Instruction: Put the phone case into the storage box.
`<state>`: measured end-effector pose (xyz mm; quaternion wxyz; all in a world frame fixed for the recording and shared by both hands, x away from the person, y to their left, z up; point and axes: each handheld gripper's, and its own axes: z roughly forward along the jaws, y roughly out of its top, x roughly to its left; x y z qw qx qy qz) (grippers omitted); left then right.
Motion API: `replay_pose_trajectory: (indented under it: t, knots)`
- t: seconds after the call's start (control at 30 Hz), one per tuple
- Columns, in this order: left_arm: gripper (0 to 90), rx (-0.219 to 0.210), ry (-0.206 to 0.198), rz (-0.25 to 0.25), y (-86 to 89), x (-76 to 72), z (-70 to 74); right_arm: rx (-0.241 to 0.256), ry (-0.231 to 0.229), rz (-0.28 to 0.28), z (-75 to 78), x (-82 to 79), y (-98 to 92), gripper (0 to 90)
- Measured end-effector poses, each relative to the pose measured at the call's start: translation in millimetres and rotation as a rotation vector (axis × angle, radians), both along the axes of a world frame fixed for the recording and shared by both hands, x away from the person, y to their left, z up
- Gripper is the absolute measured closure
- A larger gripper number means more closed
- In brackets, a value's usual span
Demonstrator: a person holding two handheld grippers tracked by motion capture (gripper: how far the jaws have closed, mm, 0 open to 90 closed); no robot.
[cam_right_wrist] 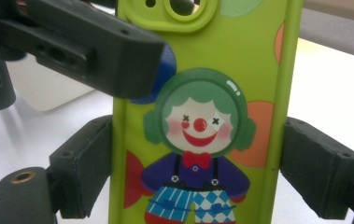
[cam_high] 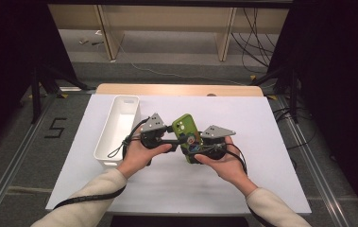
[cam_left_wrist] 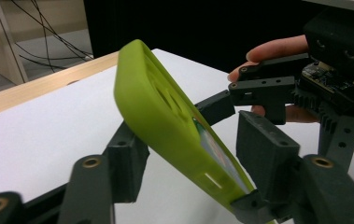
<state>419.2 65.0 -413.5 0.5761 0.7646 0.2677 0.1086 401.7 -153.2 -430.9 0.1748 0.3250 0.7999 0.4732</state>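
Observation:
A lime-green phone (cam_high: pixel 184 126) whose case bears a clown picture hangs above the middle of the table between both grippers. In the right gripper view the phone (cam_right_wrist: pixel 202 116) stands upright, and my right gripper (cam_right_wrist: pixel 198 172) is shut on its two long edges. From the left, my left gripper (cam_high: pixel 173 140) reaches the phone with its jaws spread wider than the case is thick. In the left gripper view the phone (cam_left_wrist: pixel 165 112) slants across the gap of that gripper (cam_left_wrist: pixel 191 144). The left pad (cam_left_wrist: pixel 125 161) touches its underside, while the right pad (cam_left_wrist: pixel 263 149) stands just off its back.
A long white bin (cam_high: pixel 118 127) lies on the left part of the white table top (cam_high: pixel 261 123), close beside the left hand. A wooden strip (cam_high: pixel 176 89) runs along the far edge. Beyond the table are shelf legs and loose cables on the floor.

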Motion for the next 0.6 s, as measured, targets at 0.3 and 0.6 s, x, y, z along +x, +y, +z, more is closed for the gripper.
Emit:
replay_pose_trajectory:
  t: [0.3, 0.6]
  knots:
    - [64.1, -0.018, 0.044, -0.015, -4.9, 2.8, -2.5, -0.025, -0.028, -0.010, 0.9, -1.0, 0.8, 16.4]
    - [76.3, -0.026, 0.053, -0.066, -11.8, -2.7, 1.0, -0.042, -0.049, -0.028, -0.1, -1.4, 2.5, 16.6]
